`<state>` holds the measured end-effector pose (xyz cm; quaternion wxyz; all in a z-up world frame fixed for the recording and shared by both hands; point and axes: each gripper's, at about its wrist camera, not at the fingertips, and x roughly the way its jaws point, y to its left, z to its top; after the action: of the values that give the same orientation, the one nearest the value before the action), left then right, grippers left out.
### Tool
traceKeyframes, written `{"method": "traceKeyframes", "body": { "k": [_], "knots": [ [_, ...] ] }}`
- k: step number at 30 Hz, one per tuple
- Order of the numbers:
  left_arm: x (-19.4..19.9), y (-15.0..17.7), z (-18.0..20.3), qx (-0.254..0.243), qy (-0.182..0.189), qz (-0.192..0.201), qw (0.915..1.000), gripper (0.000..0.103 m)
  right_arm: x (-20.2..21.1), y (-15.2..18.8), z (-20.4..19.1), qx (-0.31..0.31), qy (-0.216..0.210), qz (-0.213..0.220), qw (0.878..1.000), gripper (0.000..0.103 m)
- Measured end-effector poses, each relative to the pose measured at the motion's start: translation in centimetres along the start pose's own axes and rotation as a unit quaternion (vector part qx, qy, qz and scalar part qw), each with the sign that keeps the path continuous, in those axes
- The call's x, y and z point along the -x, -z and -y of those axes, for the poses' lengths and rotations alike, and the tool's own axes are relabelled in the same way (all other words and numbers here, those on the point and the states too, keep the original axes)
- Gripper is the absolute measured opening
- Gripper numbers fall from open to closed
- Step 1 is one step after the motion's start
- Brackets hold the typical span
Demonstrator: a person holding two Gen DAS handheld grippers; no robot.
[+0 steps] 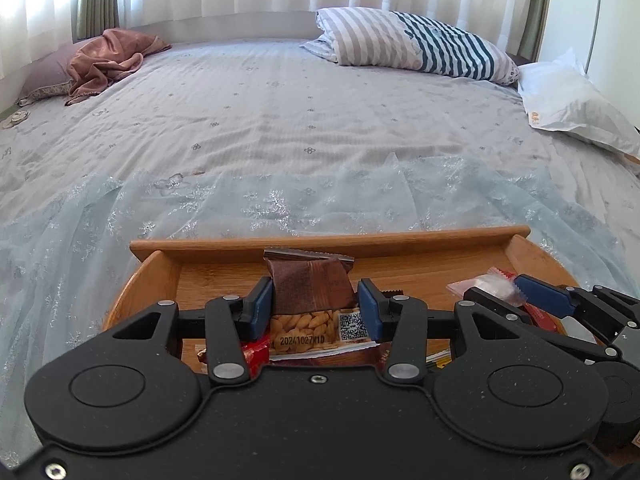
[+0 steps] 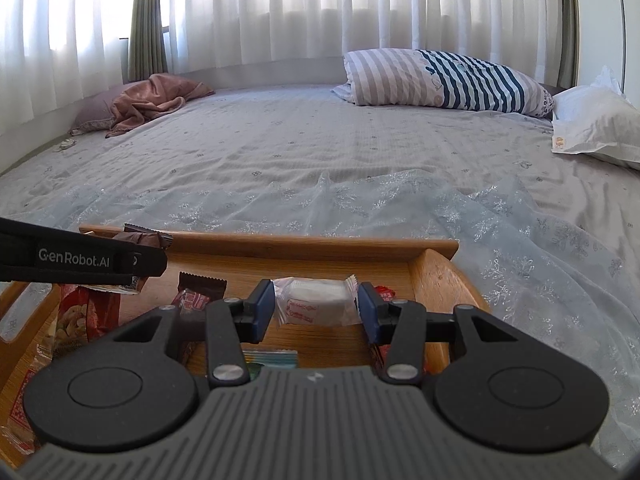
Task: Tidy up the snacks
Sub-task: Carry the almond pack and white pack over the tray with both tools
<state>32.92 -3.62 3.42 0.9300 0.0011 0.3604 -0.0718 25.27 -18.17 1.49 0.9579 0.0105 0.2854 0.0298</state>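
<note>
You are holding two tongs over a wooden tray point(image 1: 328, 240) sitting on a bed point(image 1: 280, 120). Your left tongs point(image 1: 316, 306) are gripping a brown snack packet point(image 1: 310, 286) between their blue pads. Your right tongs point(image 2: 316, 304) are gripping a white wrapped candy point(image 2: 316, 300). More snack packets point(image 2: 84, 316) are lying in the tray beneath.

A tray point(image 1: 384, 238) lies on the bed point(image 1: 280, 120), with snack packets point(image 2: 84, 312) inside it and pillows point(image 1: 420, 44) far behind.
</note>
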Motion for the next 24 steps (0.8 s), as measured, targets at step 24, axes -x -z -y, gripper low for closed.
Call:
{"method": "traceKeyframes", "body": {
  "k": [24],
  "knots": [
    [-1.9, 0.9, 0.2, 0.014, -0.015, -0.025, 0.9995, 0.043, -0.6, 0.0, -0.3, 0.009, 0.003, -0.015, 1.000, 0.050]
  ]
}}
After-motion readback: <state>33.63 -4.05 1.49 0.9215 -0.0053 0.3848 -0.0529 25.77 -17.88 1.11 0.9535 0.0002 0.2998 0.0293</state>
